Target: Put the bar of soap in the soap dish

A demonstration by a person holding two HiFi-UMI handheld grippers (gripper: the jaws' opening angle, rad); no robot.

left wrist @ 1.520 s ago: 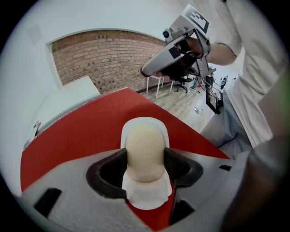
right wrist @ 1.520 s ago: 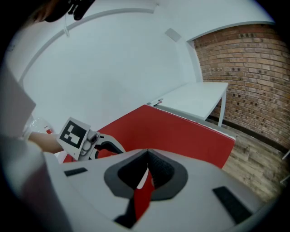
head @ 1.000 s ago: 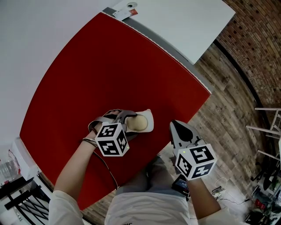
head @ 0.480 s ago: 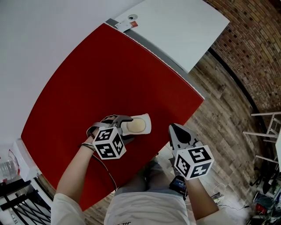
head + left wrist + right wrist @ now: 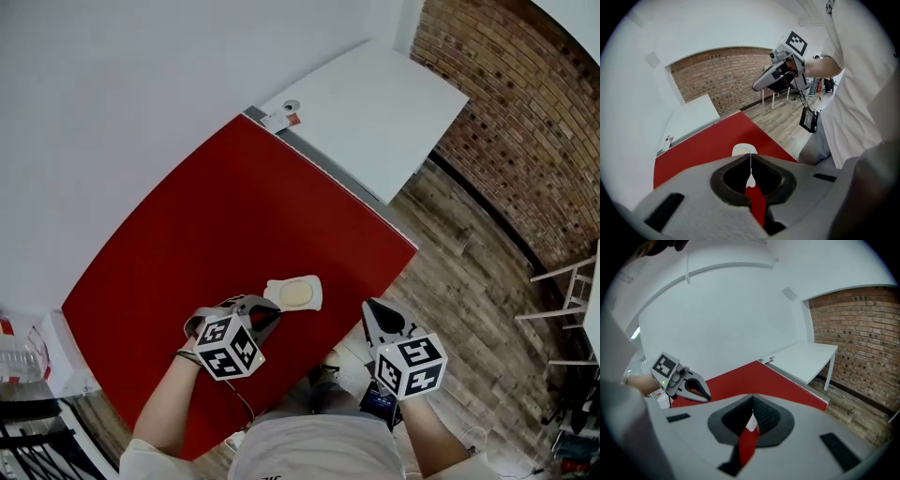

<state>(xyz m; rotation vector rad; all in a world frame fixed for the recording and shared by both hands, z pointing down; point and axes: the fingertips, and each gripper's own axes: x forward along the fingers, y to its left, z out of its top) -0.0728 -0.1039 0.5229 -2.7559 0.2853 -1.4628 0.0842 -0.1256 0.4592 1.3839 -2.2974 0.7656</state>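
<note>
Red surface (image 5: 234, 216) against a white wall, with a white table (image 5: 375, 112) butted to its far end. Brick wall (image 5: 506, 103) and wood plank floor (image 5: 469, 300) on the right.

We saw the white soap dish (image 5: 272, 292) lying flat near the surface's front edge. The tan bar of soap (image 5: 298, 296) was inside it and nothing gripped it.

The left gripper (image 5: 265, 317) hung just in front of the dish, apart from it and pointing steeply down. In the left gripper view its jaws were closing, tips practically together with only a hairline slit, and nothing between them. The dish (image 5: 743, 150) showed just past the tips. Its marker cube (image 5: 228, 345) sat toward the person.

The right gripper (image 5: 375, 317) was off the surface's front edge, over the floor and well apart from the dish. In the right gripper view its jaws were clenched tip to tip and empty (image 5: 753, 401). The red surface showed through the gap behind the tips, and the left gripper (image 5: 701, 392) was visible at the left. Its marker cube (image 5: 410, 366) faced up.
</note>
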